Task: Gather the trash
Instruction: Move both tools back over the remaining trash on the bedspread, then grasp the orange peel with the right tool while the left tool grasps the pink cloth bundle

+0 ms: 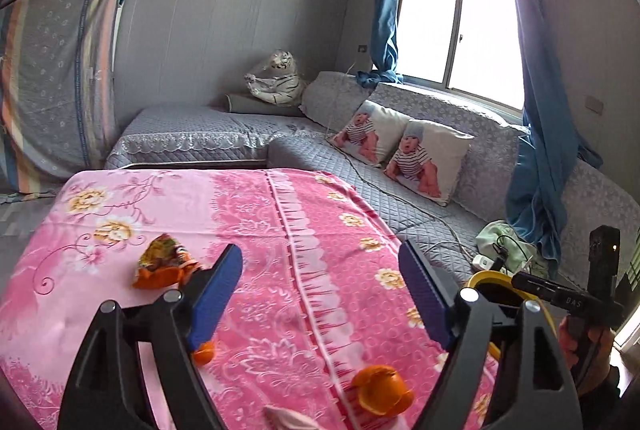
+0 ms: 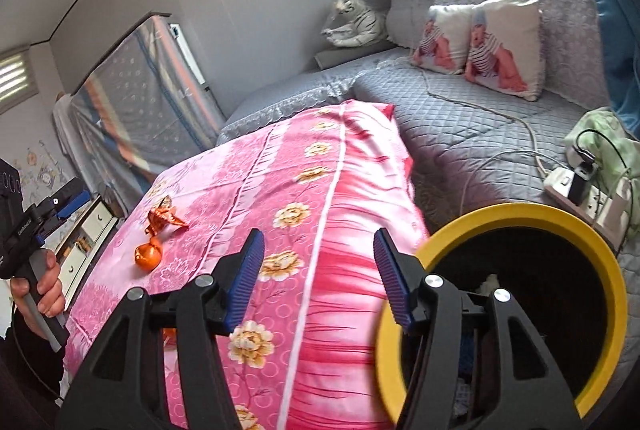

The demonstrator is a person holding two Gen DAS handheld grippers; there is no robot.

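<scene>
Curling orange peel [image 1: 382,392], ragged-edged

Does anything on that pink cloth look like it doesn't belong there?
Yes. Orange peel pieces and a crumpled snack wrapper lie scattered on the pink floral cloth, though a yellow-rimmed bin stands right beside it. Nothing looks spilled or broken.

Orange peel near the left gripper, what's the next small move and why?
Probably lower the left gripper onto the nearest orange peel and close. Its jaws stand open and empty, the peel lies loose on the pink cloth just below them, and the yellow-rimmed bin waits nearby.
</scene>
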